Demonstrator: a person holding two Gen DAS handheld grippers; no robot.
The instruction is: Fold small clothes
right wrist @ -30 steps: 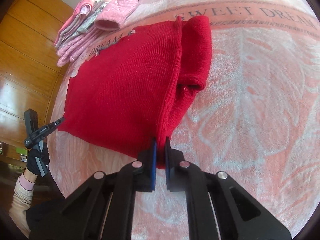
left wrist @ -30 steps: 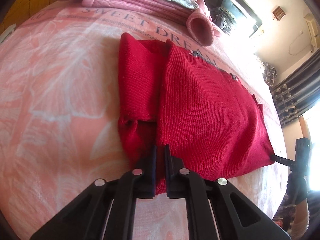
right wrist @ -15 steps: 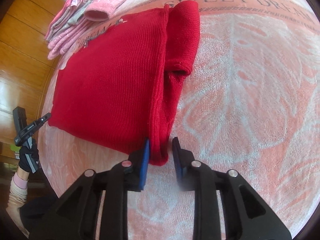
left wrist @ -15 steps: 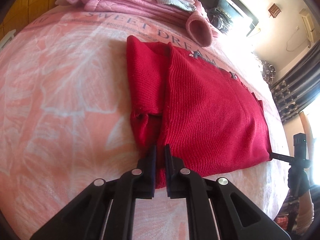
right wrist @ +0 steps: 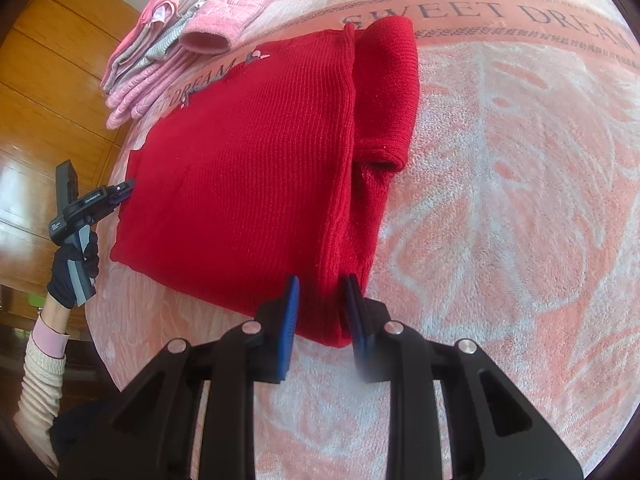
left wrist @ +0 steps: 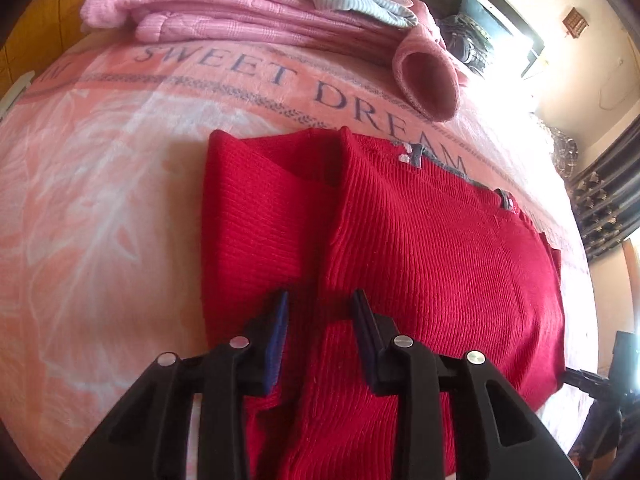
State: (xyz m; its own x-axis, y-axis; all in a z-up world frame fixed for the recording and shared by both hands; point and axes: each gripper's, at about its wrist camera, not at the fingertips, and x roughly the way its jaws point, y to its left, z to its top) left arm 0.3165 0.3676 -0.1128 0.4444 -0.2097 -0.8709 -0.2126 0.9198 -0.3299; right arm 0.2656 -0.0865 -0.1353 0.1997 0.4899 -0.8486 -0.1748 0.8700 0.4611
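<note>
A red knit sweater (left wrist: 420, 260) lies folded on the pink blanket, one sleeve laid along its side (right wrist: 384, 92). My left gripper (left wrist: 320, 312) is open low over the sweater's near edge, with a folded ridge of the knit between its fingers. My right gripper (right wrist: 321, 300) is open too, its blue pads standing either side of the sweater's near corner fold. In the right wrist view the left gripper (right wrist: 120, 192) shows at the sweater's far left edge, held by a gloved hand (right wrist: 74, 264). In the left wrist view the right gripper (left wrist: 580, 378) shows at the sweater's right edge.
A stack of folded pink and grey clothes (left wrist: 260, 12) sits at the back of the blanket (left wrist: 100, 200), a pink cuff (left wrist: 428, 76) hanging toward the sweater. The same stack (right wrist: 176, 44) lies by wooden panelling (right wrist: 52, 80). Open blanket (right wrist: 520, 220) spreads to the right.
Both grippers have opened and let go of the sweater's folded edge, which now rests on the blanket. The left gripper has moved forward over the sweater.
</note>
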